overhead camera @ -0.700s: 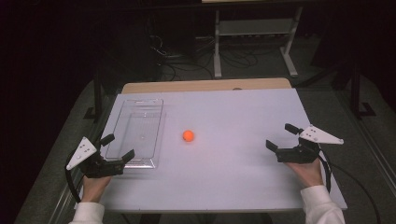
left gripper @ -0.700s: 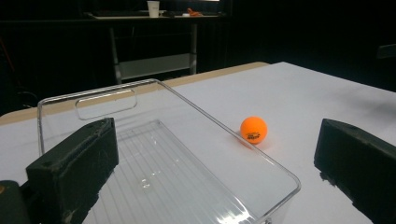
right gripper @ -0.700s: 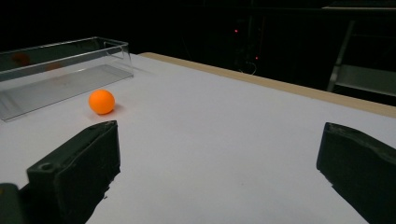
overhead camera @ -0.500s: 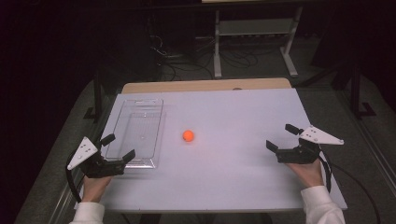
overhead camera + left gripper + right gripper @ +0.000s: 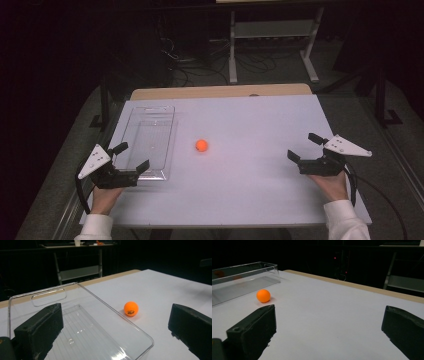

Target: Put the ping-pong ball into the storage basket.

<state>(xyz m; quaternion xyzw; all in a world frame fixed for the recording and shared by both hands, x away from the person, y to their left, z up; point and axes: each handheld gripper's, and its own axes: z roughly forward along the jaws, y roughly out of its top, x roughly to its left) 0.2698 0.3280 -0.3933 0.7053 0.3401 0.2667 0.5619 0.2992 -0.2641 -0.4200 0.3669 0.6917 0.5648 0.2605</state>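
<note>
Dark, unlit room. White-topped desk (image 5: 260,200) with pale wooden far edge. Beyond it, white metal shelf frame (image 5: 272,30), tangled black cables (image 5: 190,75) on grey floor (image 5: 350,95).

ball (image 5: 201,145): orange, dark print being shown
tray (image 5: 148,131): clear, ribbed floor
table (image 5: 250,120): white, tan far edge
grippers: black jaws, grey plates
sleeves: white

White rectangular surface (image 5: 260,165) with a tan wooden strip along its far edge. Directly on it: a clear plastic tray (image 5: 148,141), long side running away from the person, near the left edge (a handle slot is cut into its far rim), and an orange ping-pong ball (image 5: 201,145) just right of the tray, apart from it.
</note>
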